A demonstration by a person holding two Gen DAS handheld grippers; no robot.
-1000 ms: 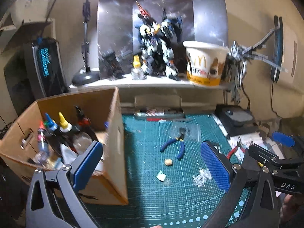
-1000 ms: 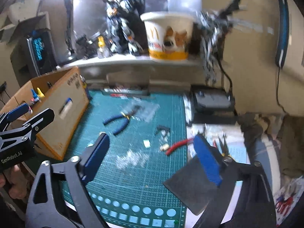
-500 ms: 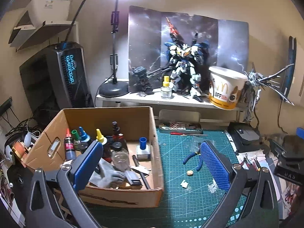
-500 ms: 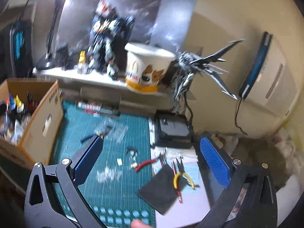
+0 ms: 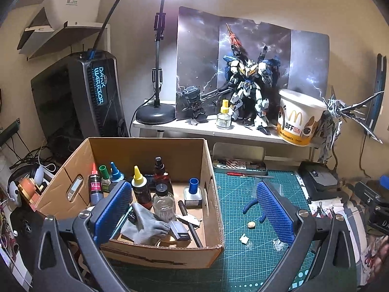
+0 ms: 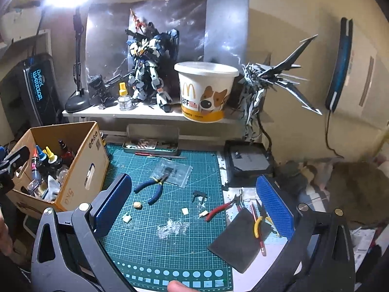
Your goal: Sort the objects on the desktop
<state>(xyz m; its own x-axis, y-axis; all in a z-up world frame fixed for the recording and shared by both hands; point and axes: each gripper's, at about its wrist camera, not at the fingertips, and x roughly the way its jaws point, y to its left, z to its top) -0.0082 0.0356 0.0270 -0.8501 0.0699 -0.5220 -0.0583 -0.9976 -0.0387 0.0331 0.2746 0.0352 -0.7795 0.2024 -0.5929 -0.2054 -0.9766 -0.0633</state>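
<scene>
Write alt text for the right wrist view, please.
The open, empty right gripper hovers over a green cutting mat strewn with blue-handled pliers, red-handled cutters and scraps. A cardboard box of bottles stands left.

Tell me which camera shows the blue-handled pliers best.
The right wrist view: the blue-handled pliers lie whole and unobstructed on the green mat. In the left wrist view, only handle ends show beside a finger pad.

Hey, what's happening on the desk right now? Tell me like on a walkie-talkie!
Left gripper open, empty. Right gripper open, empty. Blue pliers loose on green mat, cardboard box beside. Nothing in the way.
</scene>
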